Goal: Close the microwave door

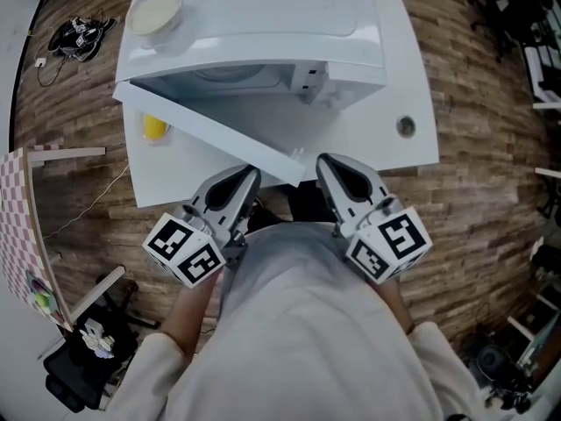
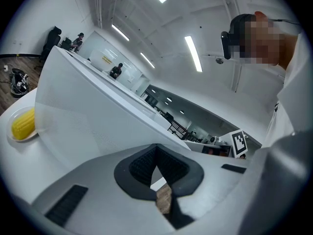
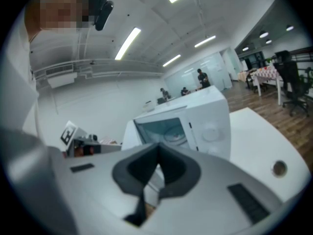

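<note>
From the head view, the microwave (image 1: 263,24) sits at the far edge of the desk (image 1: 412,86). Its door (image 1: 219,125) stands open, swung out towards you, and its free corner reaches almost to the desk's near edge. A bowl (image 1: 156,10) rests on the microwave's top left corner. A yellow ear of corn (image 1: 154,128) lies near the desk's left edge, partly behind the door. You hold your left tool (image 1: 248,174) and right tool (image 1: 326,161) close to your body at the near edge, with the door's free corner between them. Whether either touches the door cannot be told here.

In the left gripper view, your left tool (image 2: 156,155) has its jaws pressed together at the tips, with nothing between them. The door (image 2: 98,116) fills the space just ahead, and the corn (image 2: 23,123) lies on a plate (image 2: 12,136) beyond it.

In the right gripper view, your right tool (image 3: 158,163) is likewise drawn together and empty. Ahead of it you can see the microwave (image 3: 205,116) with its cavity exposed. The desk (image 3: 259,136) has a round hole (image 3: 279,168) near its right edge.
</note>
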`<state>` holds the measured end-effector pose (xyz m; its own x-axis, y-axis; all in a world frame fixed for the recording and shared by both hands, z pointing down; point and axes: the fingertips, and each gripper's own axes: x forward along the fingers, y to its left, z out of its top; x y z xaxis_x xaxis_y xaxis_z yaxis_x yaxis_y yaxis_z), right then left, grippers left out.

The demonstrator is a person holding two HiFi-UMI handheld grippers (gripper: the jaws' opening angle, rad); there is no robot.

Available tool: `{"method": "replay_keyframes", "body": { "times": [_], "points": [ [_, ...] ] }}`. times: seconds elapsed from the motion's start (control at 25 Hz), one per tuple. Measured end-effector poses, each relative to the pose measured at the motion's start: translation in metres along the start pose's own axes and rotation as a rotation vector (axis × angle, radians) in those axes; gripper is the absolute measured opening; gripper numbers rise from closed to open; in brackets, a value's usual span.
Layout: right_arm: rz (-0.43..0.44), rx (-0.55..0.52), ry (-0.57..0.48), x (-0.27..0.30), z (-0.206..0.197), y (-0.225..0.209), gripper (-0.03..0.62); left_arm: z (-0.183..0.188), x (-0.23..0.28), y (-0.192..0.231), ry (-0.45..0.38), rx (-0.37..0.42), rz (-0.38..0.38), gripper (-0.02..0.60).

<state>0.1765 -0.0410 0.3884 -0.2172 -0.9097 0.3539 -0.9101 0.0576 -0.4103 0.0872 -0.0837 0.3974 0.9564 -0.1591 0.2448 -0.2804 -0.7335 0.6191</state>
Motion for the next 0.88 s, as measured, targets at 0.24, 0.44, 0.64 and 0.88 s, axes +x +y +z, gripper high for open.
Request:
{"method": "replay_keyframes", "body": {
  "times": [0.24, 0.44, 0.64, 0.88],
  "points": [
    [0.004, -0.004, 0.004, 0.000, 0.006, -0.009, 0.017, 0.005, 0.008, 0.000, -0.013, -0.010, 0.006, 0.017],
    [0.015, -0.009, 0.007, 0.000, 0.010, -0.016, 0.017, 0.008, 0.014, 0.000, -0.024, -0.016, 0.017, 0.017],
    [0.036, -0.022, 0.010, 0.002, 0.014, -0.022, 0.017, 0.010, 0.021, 0.001, -0.038, -0.013, 0.029, 0.017],
    [0.067, -0.033, 0.023, 0.007, 0.017, -0.029, 0.017, 0.015, 0.031, 0.004, -0.062, -0.020, 0.054, 0.017]
  ]
}}
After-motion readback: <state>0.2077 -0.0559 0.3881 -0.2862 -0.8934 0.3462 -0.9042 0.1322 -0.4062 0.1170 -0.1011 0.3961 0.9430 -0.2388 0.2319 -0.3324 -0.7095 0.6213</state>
